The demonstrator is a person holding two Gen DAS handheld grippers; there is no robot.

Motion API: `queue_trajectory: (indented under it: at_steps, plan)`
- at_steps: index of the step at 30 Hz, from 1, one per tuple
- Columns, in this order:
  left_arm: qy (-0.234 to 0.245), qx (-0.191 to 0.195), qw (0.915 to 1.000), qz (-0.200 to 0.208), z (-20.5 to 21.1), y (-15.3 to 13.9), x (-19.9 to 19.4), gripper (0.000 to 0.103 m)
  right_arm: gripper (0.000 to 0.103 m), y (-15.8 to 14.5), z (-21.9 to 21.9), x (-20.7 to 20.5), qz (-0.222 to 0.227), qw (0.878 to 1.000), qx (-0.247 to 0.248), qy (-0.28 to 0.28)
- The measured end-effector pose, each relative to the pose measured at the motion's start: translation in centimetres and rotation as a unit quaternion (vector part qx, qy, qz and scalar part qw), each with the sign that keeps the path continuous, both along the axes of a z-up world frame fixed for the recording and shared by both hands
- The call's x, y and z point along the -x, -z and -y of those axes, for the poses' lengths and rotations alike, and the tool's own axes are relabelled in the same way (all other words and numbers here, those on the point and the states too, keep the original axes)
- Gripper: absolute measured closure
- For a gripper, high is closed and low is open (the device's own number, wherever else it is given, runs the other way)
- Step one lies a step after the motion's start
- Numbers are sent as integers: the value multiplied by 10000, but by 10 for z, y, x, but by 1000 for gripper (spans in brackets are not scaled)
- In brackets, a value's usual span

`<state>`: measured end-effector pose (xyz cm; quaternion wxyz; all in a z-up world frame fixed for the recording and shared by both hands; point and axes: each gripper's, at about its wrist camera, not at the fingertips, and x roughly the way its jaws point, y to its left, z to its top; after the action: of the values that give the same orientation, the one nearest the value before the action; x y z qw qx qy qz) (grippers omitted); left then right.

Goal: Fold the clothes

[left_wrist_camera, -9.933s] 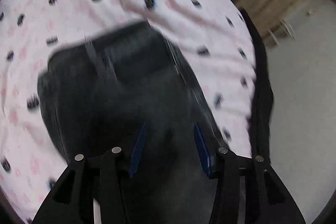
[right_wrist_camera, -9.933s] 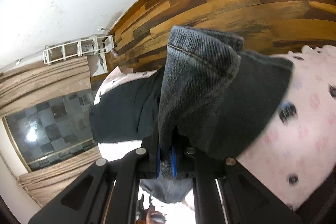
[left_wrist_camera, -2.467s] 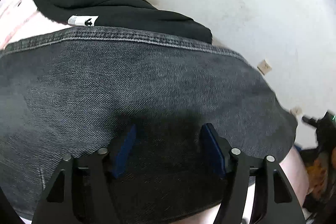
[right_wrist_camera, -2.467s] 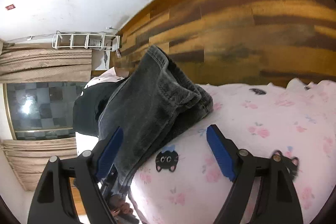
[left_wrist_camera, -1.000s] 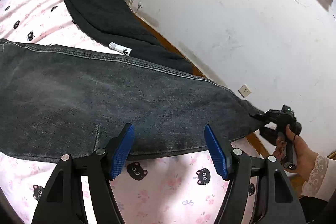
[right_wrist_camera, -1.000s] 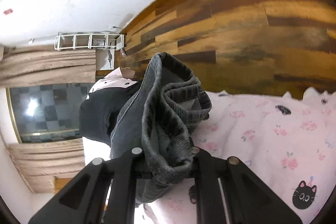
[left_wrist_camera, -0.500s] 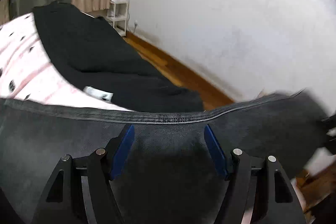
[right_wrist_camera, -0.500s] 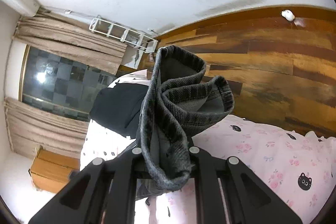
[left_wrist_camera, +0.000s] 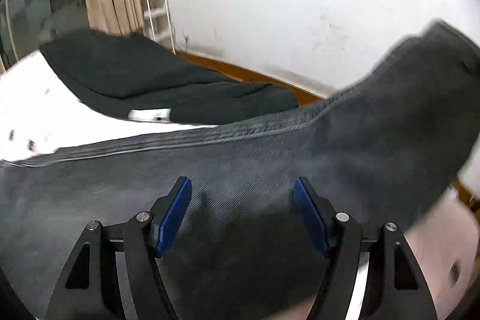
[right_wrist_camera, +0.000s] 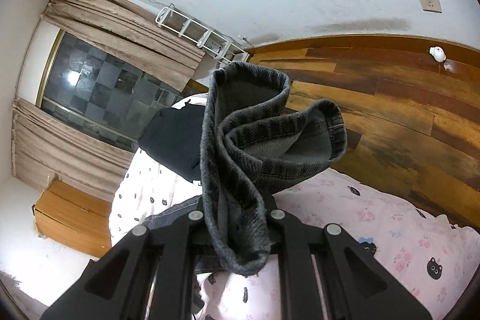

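Observation:
Dark grey jeans (left_wrist_camera: 270, 158) stretch across the left wrist view, their right end rising up to the right. My left gripper (left_wrist_camera: 241, 200) stands open just above the denim, blue pads (left_wrist_camera: 174, 212) apart with cloth beneath them. In the right wrist view my right gripper (right_wrist_camera: 237, 218) is shut on the jeans' bunched hem end (right_wrist_camera: 258, 140), which sticks up above the fingers over the bed.
A black garment (left_wrist_camera: 144, 80) with a white label lies on the pink cat-print bedsheet (right_wrist_camera: 390, 230) behind the jeans. Beyond the bed are a wooden floor (right_wrist_camera: 390, 98), white wall, beige curtains (right_wrist_camera: 120, 20), a white rack (right_wrist_camera: 195, 32) and a wooden cabinet (right_wrist_camera: 69, 221).
My right gripper shut on the jeans' hem end and lifted it off the bed. My left gripper stayed open and came down close over the denim.

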<state>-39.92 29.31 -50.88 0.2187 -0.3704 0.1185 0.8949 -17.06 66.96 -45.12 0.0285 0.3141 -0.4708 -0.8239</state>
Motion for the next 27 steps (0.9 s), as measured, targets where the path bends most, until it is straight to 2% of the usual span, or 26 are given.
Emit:
queue_trajectory:
  at_steps: [4, 6, 8, 12, 15, 17, 20, 23, 27]
  plan:
    - [-383, 476, 9969, -500, 41, -5, -17, 37, 90, -7, 6, 1, -91, 10000, 34, -13]
    - [-698, 756, 9922, -700, 60, -5, -8, 37, 90, -11, 8, 3, -147, 9999, 76, -11]
    - [-951, 851, 9894, -686, 81, -5, 9, 37, 90, -15, 10, 4, -206, 9997, 121, -10]
    - [-863, 1303, 9853, -688, 94, 5, 42, 37, 90, -23, 17, 9, -325, 9993, 187, -19]
    - [-522, 1796, 9817, -359, 78, 45, 60, 37, 90, -30, 24, 11, -447, 9986, 284, -12]
    - [-488, 1983, 9779, -440, 70, 66, 61, 37, 90, -38, 31, 15, -521, 9982, 275, -67]
    - [-506, 1961, 9779, -523, 70, 62, 60, 37, 90, -50, 42, 21, -633, 9975, 261, -150]
    - [-535, 1897, 9761, -919, 72, 44, 47, 37, 90, -61, 52, 26, -745, 9966, 247, -233]
    - [-572, 1906, 9729, -1181, 84, 28, 22, 37, 90, -77, 66, 33, -893, 9951, 228, -343]
